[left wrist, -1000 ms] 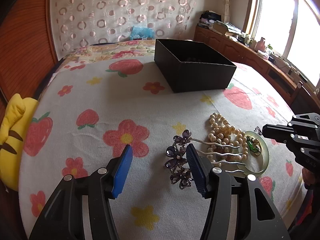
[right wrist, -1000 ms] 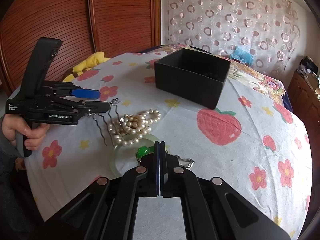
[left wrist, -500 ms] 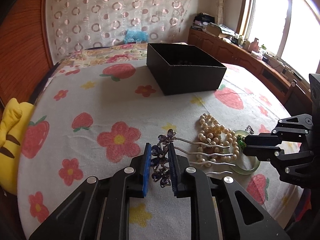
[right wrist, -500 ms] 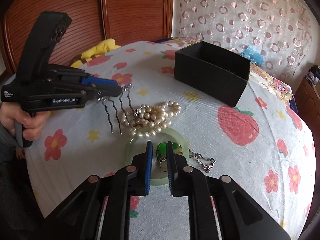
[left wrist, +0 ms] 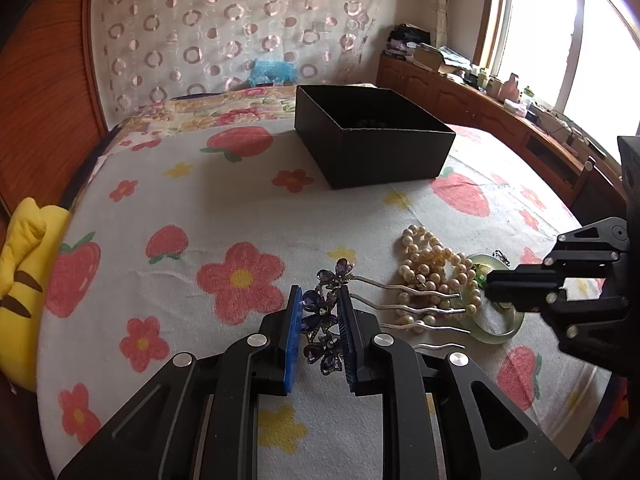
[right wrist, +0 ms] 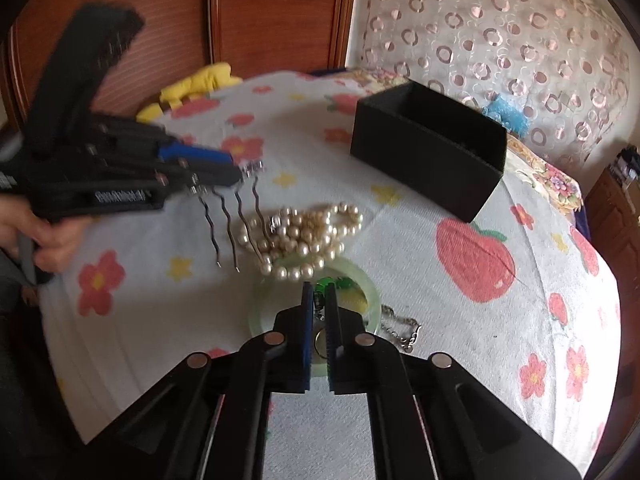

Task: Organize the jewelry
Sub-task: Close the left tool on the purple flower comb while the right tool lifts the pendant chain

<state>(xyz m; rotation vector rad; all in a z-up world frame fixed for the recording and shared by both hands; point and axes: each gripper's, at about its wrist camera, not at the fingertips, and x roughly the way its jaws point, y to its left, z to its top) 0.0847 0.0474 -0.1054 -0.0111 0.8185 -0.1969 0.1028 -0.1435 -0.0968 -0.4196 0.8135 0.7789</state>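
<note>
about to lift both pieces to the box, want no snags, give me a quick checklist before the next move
1. Left tongs closed on the purple flower hair comb: ok, both pads touch its flower head, after closing in the last second.
2. Comb prongs free of the pearl necklace: not ok, two prongs lie across the beads.
3. Right tongs gripping the green pendant: ok, pads nearly shut with it between them.
4. Pendant chain free of the jade bangle: cannot tell, it trails over the rim.
5. Black box open: ok, no lid.
6. Room inside the box: cannot tell, only a few dark beads show.
</note>
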